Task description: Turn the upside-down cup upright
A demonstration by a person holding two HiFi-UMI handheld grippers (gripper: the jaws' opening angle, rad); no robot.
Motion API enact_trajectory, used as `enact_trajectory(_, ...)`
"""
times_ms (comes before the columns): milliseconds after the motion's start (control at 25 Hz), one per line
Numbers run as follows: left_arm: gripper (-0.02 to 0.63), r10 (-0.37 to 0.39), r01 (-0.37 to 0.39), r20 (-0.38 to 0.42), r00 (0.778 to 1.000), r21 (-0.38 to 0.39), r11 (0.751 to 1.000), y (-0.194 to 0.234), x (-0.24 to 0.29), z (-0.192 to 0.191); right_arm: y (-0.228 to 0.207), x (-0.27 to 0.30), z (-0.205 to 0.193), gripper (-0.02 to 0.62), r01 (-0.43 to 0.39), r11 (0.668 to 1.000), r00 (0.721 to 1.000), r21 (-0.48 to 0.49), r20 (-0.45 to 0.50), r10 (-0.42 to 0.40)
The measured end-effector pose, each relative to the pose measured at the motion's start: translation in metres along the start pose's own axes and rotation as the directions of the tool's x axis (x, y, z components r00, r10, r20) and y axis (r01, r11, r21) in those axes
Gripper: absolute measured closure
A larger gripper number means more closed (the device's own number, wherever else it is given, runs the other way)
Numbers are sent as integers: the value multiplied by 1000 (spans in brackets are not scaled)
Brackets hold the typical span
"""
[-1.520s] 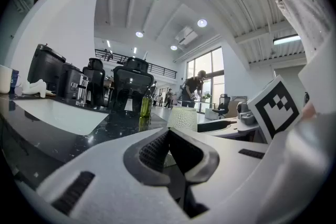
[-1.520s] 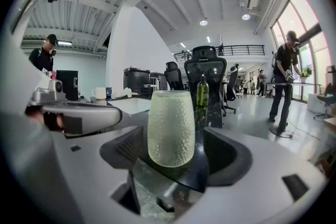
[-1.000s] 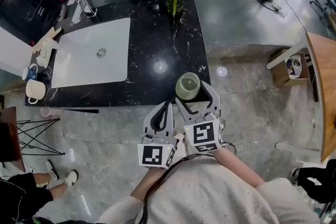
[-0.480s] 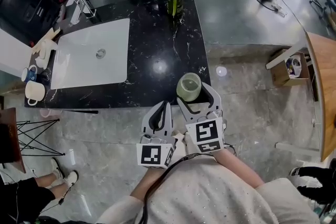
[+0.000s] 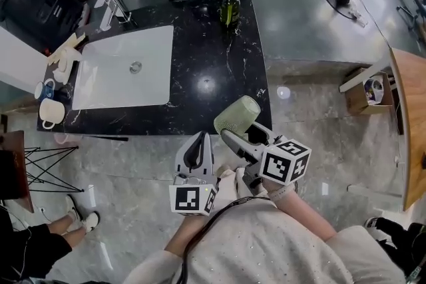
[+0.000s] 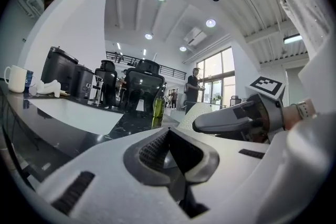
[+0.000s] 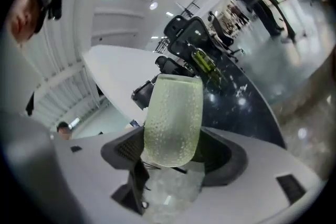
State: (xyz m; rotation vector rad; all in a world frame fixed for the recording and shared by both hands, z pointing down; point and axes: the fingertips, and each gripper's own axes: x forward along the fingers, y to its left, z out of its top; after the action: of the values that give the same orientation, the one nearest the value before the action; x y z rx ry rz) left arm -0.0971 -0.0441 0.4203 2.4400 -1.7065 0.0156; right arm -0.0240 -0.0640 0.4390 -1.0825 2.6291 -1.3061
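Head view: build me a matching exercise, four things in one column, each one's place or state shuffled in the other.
Column one:
1. green cup
2. left gripper
3. green bottle
4. white mug

Column two:
A. stands at the far edge of the counter
B. tilted, clamped in the right gripper
C. jaws together, nothing between them
D. at the counter's left end, beside the sink

Pairs: 1-B, 2-C, 3-A, 4-D
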Motion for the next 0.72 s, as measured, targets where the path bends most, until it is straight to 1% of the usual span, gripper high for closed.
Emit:
enact_trajectory(40, 601, 7, -7, -1, 1000, 1, 1000, 2, -2, 2, 3, 2, -2, 266, -41, 996, 999, 84, 3, 41)
enact_trajectory(80, 600, 14, -14, -2, 1000, 3, 1000, 3, -4, 4, 7, 4, -3, 267, -80, 983, 997, 163, 8, 80)
enact_trajectory(160, 601, 27, -26, -2, 1000, 9, 1000, 6, -7, 8, 13, 8, -6, 267, -157, 938, 987, 308, 29, 156)
enact_trajectory(280, 600, 41, -41, -7, 999, 10, 999, 10, -10, 11, 18, 11, -10, 267, -240, 848, 970, 473, 75, 232)
enact_trajectory(320, 600, 42, -42, -9, 999, 9, 999, 10, -11, 12, 18, 11, -12, 267, -259, 813, 964, 522, 91, 249)
enact_trajectory(360, 601, 42, -41, -9, 999, 9, 999, 9, -11, 12, 19, 11, -13, 267, -281, 771, 957, 572, 111, 267)
enact_trajectory(400, 600, 41, -41, -7, 999, 9, 999, 8, -10, 13, 20, 11, -13, 267, -308, 719, 948, 623, 138, 287)
enact_trajectory(440, 601, 41, -41, -6, 999, 9, 999, 8, -10, 13, 22, 11, -13, 267, -339, 658, 936, 673, 171, 308)
enact_trajectory(480, 600, 42, -42, -4, 999, 10, 999, 7, -9, 14, 25, 11, -11, 267, -370, 588, 922, 719, 207, 328)
enact_trajectory(520, 601, 43, -43, -3, 999, 11, 999, 7, -9, 15, 28, 11, -9, 267, -400, 511, 906, 761, 245, 345)
enact_trajectory(560, 601, 44, -44, -3, 999, 11, 999, 7, -9, 16, 31, 11, -7, 267, -429, 427, 889, 796, 286, 359)
enact_trajectory(640, 601, 48, -48, -5, 999, 13, 999, 7, -9, 17, 34, 9, -2, 267, -476, 247, 852, 844, 372, 368)
enact_trajectory(680, 601, 49, -49, -6, 999, 14, 999, 7, -9, 17, 34, 8, 0, 267, -493, 158, 834, 856, 413, 365)
enact_trajectory(720, 601, 51, -51, -8, 999, 15, 999, 6, -9, 18, 33, 7, 1, 267, -506, 75, 817, 859, 450, 359)
